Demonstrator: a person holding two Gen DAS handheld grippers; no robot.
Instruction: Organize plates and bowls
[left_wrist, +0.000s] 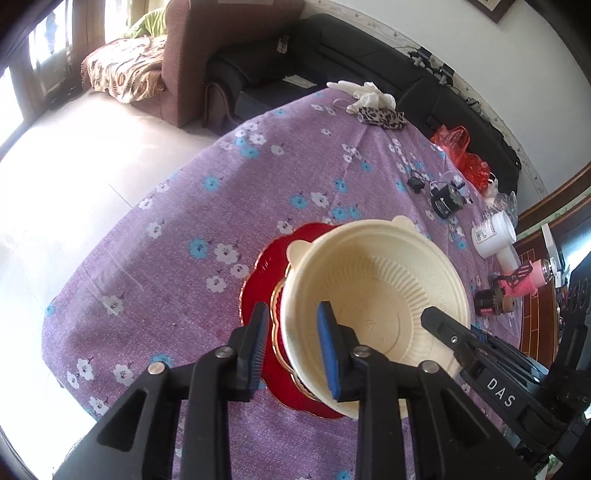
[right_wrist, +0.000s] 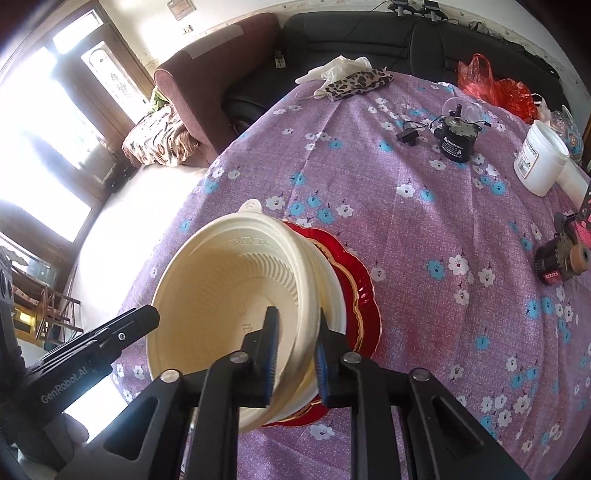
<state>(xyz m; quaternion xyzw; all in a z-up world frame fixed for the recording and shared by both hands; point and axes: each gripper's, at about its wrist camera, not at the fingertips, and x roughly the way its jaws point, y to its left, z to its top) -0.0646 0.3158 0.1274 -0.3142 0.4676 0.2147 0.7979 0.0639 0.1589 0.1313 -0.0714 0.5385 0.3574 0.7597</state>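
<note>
On the purple flowered tablecloth (left_wrist: 155, 206) a red scalloped plate (left_wrist: 258, 273) with a gold rim lies flat, and above it sits a cream plastic bowl (left_wrist: 373, 280) with small tab handles, tipped rather than level; it is empty, showing only its ribbed inner wall and moulded base. In the right wrist view a second cream rim shows just under the bowl (right_wrist: 229, 280), so it seems to nest in another bowl, though how many are stacked cannot be told. The left gripper (left_wrist: 293, 347) has its blue-padded jaws partly open, one outside and one inside the bowl's near wall, with a gap visible on the outer side, so it does not look clamped. The right gripper (right_wrist: 295, 354) straddles the opposite wall with its jaws drawn close on either side of the rim, apparently pinching it. Further right on the cloth stand a small black motor (right_wrist: 456, 142) with wires, a white lidded tub (right_wrist: 541, 158) whose contents are hidden, and a red plastic bag (right_wrist: 495, 86) at the table's far edge.
</note>
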